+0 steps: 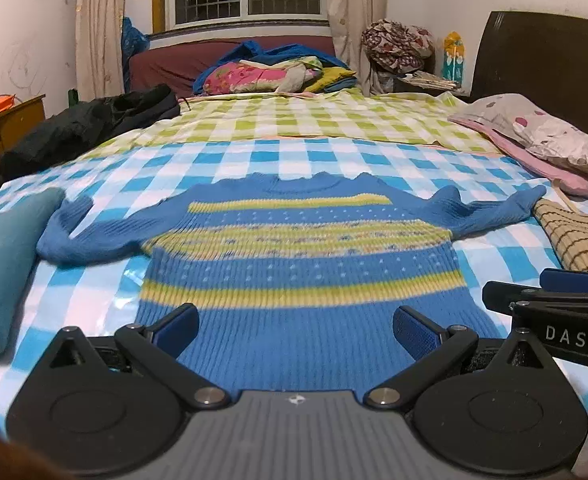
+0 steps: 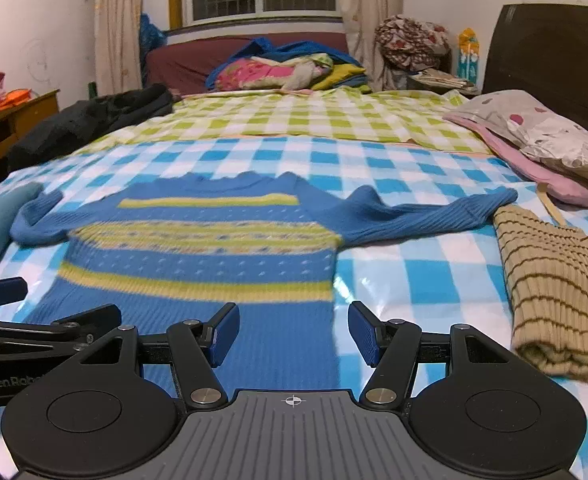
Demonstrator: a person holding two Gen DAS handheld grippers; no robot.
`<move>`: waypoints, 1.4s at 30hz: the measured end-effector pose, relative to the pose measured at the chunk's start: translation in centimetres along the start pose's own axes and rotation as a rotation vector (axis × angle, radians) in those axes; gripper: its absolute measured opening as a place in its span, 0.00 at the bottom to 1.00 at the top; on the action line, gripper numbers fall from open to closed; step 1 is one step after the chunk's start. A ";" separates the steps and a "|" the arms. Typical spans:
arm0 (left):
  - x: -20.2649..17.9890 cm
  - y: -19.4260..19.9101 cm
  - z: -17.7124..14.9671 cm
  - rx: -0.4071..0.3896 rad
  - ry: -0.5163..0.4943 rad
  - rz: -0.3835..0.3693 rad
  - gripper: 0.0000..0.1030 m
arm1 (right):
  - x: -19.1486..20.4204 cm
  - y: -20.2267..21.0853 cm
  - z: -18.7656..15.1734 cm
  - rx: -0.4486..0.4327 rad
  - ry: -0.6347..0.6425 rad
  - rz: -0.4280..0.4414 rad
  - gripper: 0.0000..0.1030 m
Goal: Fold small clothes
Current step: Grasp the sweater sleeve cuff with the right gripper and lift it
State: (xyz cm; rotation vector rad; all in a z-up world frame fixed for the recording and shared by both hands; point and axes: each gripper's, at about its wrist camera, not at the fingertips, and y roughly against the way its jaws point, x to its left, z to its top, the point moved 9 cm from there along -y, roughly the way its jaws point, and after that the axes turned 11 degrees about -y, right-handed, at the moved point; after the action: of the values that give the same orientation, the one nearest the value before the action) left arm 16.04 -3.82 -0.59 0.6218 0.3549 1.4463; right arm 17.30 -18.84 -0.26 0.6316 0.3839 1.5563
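A small blue knit sweater [image 1: 294,272] with yellow-green stripes lies flat on the blue checked bed cover, sleeves spread to both sides, neck away from me. It also shows in the right wrist view [image 2: 197,264]. My left gripper [image 1: 296,330] is open and empty, just above the sweater's hem at its middle. My right gripper [image 2: 294,334] is open and empty over the hem's right corner. The right gripper's side shows in the left wrist view [image 1: 554,300], and the left gripper's side shows in the right wrist view [image 2: 33,332].
A folded beige striped knit [image 2: 554,300] lies right of the sweater. A folded teal garment [image 1: 1,264] lies on the left. Black clothing [image 1: 93,124], pillows [image 1: 546,136] and a heap of bedding [image 1: 269,72] sit farther back. A wooden desk [image 1: 1,128] stands at left.
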 end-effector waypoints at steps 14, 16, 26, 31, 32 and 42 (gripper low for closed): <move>-6.9 -7.2 7.3 -0.028 -0.040 -0.077 1.00 | -11.8 -6.7 5.9 -0.038 -0.199 -0.114 0.57; -8.2 -8.3 8.6 -0.042 -0.047 -0.093 1.00 | -14.2 -7.4 7.4 -0.053 -0.251 -0.141 0.57; -12.7 -12.0 12.4 -0.083 -0.047 -0.159 1.00 | -22.2 -12.6 13.7 -0.093 -0.473 -0.183 0.53; -13.9 -13.4 12.6 -0.087 -0.036 -0.171 1.00 | -22.8 -15.2 15.6 -0.094 -0.493 -0.193 0.52; -14.1 -13.8 12.6 -0.081 -0.028 -0.176 1.00 | -22.7 -15.9 15.9 -0.090 -0.485 -0.197 0.50; -14.5 -14.7 11.3 -0.065 -0.037 -0.145 1.00 | -23.5 -21.0 13.8 0.021 -0.417 -0.301 0.37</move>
State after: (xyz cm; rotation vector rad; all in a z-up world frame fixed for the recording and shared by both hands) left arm 32.85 -20.17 -2.37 0.5579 0.3166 1.3009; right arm 42.29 -41.85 -5.68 0.8525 0.1687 1.1020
